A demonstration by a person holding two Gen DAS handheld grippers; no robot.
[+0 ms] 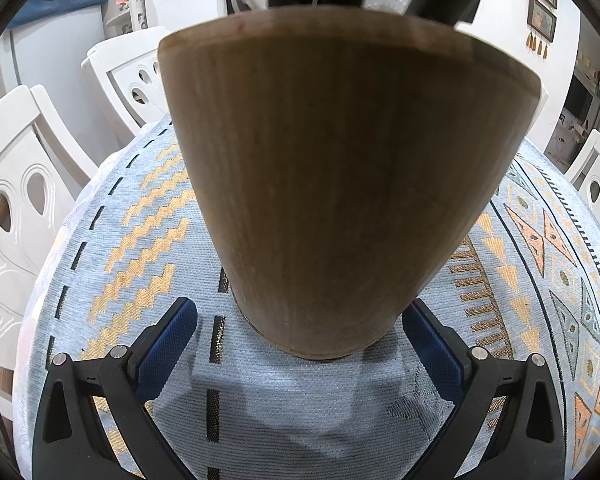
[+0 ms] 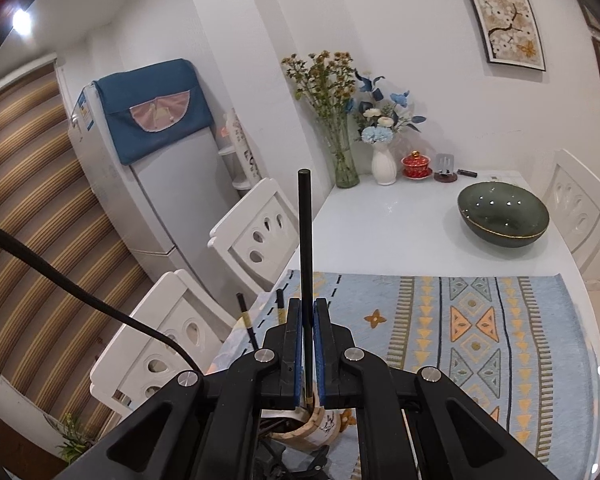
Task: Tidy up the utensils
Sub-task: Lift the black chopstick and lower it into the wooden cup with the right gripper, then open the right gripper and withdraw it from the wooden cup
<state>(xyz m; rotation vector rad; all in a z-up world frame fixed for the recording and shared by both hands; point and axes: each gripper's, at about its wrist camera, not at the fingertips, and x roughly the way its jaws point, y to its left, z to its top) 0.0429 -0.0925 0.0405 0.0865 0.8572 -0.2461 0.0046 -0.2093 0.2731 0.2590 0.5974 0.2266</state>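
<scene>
Your right gripper (image 2: 308, 320) is clamped on a black chopstick (image 2: 305, 240), its blue-padded fingers (image 2: 298, 340) nearly touching either side of the shaft. The chopstick stands upright, long axis vertical: blunt top end toward the ceiling, gold-banded lower end at the mouth of the wooden holder (image 2: 312, 426) directly beneath. Two more chopsticks (image 2: 247, 322) poke up just left of the holder.

Your left gripper (image 1: 300, 324) straddles the foot of that holder (image 1: 340, 184); its fingers (image 1: 172, 344) stand wide apart. Whether the pads actually press on the wood cannot be told from here.

Only the right wrist view shows the chopsticks and the holder's open top, plus the white bench (image 2: 380, 232) beyond it with a dark green bowl (image 2: 502, 220) and flower vases (image 2: 384, 164). Only the left wrist view shows the holder's whole wooden side, standing on the patterned cloth (image 1: 284, 392) and filling the frame.
</scene>
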